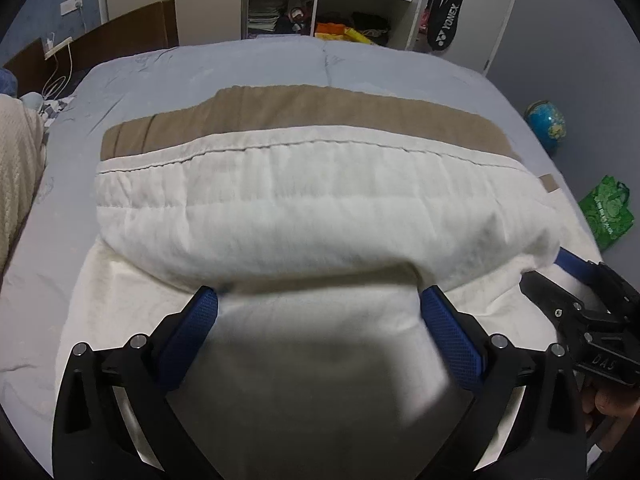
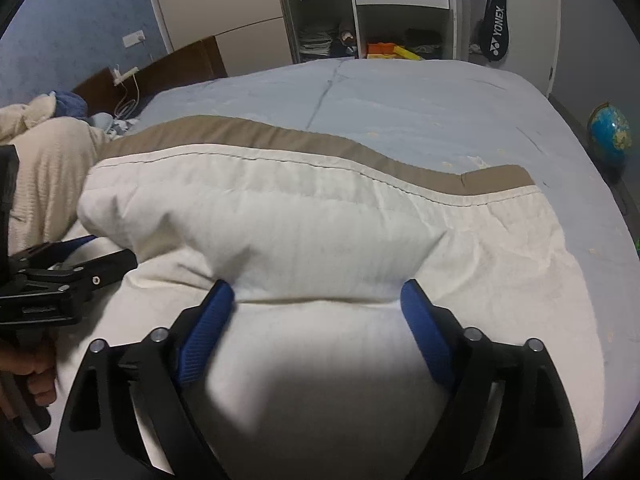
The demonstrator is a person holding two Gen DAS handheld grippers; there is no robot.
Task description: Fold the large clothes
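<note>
A large cream cloth (image 1: 312, 200) with a tan band (image 1: 304, 108) along its far edge lies across the light-blue bed (image 1: 256, 64). Its near part is doubled over into a thick fold. My left gripper (image 1: 320, 300) stands wide open at the fold's near edge, the cloth lying loose between its blue fingers (image 1: 204, 312). In the right wrist view my right gripper (image 2: 316, 296) is also wide open at the same fold of the cream cloth (image 2: 300, 232), which bulges between the fingers (image 2: 420, 312). Each gripper shows at the other view's side: right gripper (image 1: 556, 276), left gripper (image 2: 104, 252).
A beige knitted blanket (image 2: 48, 160) is heaped at the bed's left by the brown headboard (image 2: 180, 64). On the floor to the right stand a globe (image 1: 546, 124) and a green bag (image 1: 606, 212). An open wardrobe (image 1: 280, 0) and a racket bag (image 1: 446, 12) line the far wall.
</note>
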